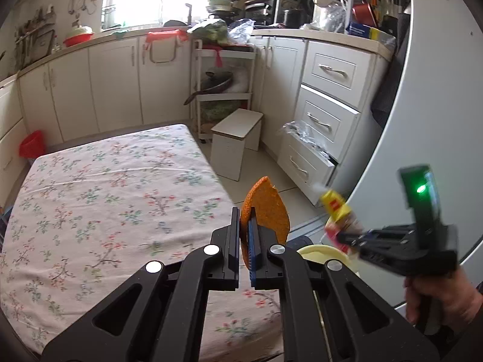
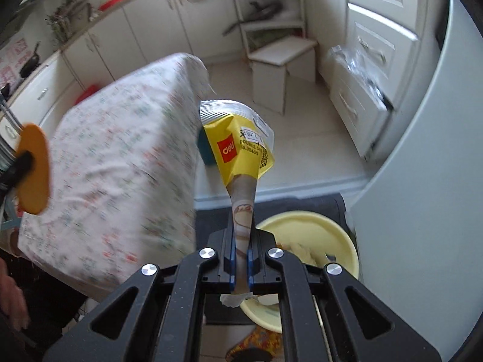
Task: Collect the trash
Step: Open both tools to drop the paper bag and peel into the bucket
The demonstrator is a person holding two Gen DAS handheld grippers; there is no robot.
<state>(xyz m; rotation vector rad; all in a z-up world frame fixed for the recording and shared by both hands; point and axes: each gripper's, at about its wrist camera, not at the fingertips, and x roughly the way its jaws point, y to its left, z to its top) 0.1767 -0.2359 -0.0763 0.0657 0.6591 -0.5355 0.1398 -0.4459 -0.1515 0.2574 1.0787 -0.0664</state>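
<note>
While the left tongs (image 1: 245,235) pinch an orange peel (image 1: 267,208), a curved, pebbled piece with a pointed tip, the right tongs (image 2: 241,259) grip a crumpled wrapper (image 2: 238,147) by its twisted lower end. The wrapper is glossy yellow and silver film with a red "deli" label (its top edge is pleated and flat). Both pieces of trash are held in the air beyond the near right corner of the table (image 1: 99,193), whose surface is covered by a soft floral cloth with light wrinkles. Below the right tongs sits a round pale yellow basin (image 2: 320,226) on a dark mat (image 2: 317,203) on the tiled floor, with scraps already inside. A white curved appliance wall (image 2: 428,181) stands close on the right, leaving a narrow gap between it and the table edge. A small white stool (image 1: 237,138) stands farther along the floor.
</note>
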